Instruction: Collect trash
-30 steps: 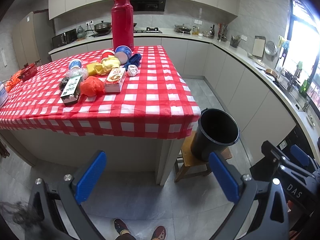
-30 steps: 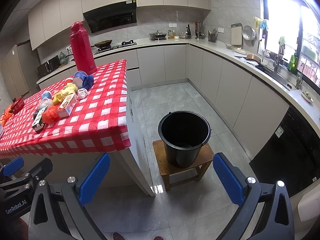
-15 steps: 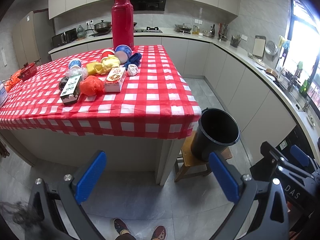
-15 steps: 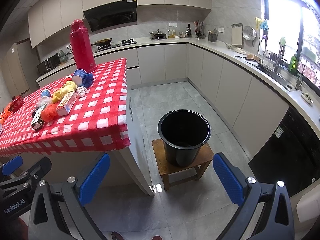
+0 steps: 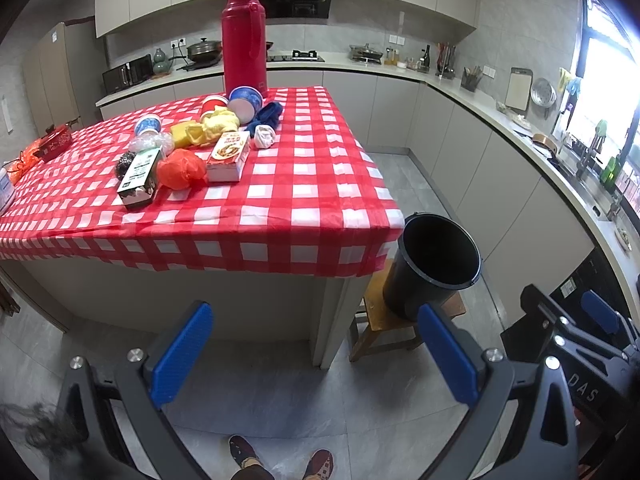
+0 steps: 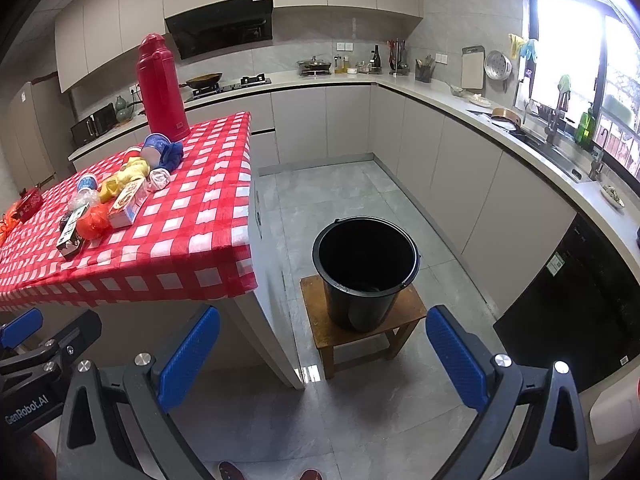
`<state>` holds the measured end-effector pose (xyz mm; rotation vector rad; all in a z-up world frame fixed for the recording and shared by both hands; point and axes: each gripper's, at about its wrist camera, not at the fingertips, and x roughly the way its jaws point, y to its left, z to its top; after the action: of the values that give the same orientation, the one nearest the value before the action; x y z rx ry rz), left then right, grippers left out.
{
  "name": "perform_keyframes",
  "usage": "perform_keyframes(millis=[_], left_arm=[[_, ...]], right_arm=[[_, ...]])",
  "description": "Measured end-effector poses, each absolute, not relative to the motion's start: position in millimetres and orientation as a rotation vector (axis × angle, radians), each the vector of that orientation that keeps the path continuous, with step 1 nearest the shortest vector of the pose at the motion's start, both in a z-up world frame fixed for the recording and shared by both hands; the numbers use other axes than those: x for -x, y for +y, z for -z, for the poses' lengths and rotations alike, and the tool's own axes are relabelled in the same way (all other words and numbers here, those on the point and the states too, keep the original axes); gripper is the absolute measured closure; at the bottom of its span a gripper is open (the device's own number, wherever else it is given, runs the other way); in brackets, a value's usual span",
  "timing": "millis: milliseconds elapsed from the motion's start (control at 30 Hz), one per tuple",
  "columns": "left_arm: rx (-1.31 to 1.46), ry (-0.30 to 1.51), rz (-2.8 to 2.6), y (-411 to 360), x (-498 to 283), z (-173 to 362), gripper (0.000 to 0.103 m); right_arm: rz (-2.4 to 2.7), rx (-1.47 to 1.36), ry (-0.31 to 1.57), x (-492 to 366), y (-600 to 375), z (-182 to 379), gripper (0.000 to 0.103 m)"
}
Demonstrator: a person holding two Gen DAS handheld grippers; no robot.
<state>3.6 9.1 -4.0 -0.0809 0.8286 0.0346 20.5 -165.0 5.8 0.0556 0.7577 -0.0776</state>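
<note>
Facing table trash (image 5: 188, 148), black bucket (image 6: 366, 272), both hand-held grippers spread wide

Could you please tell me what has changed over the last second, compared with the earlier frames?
Almost nothing: both views only drift slightly. The left gripper and right gripper stay open and empty. The trash pile on the table and the black bucket on its stool are unmoved.

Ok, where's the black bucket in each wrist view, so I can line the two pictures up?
Left wrist: black bucket right of centre, partly behind the table's corner, on the wooden stool.
Right wrist: black bucket near centre, in full view on the wooden stool.
Shared landmark: the red thermos at the table's far end.
</note>
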Motion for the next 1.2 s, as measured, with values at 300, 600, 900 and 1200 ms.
perform_keyframes(millis=[300,600,900,1200], left_arm=[[0.080,0.824,-0.034,8.5,-4.9,3.6,0.000],[0.077,0.826,-0.031,7.4,-5.2,3.4,0.000],[0.073,0.821,-0.031,7.4,-6.2,2.2,0.000],[0.068,0.812,-0.033,10.6,-5.5,-1.0,0.000]], right_arm=[[0.075,-0.056,0.754,-22.1,-166.3,-5.9,0.000],[0.077,-0.056,0.754,-22.4,-166.6,-6.5,0.000],[0.070,-0.057,0.755,-23.0,-167.1,-7.7,0.000],[0.065,-0.055,0.745,-21.4,-163.7,-10.1,0.000]])
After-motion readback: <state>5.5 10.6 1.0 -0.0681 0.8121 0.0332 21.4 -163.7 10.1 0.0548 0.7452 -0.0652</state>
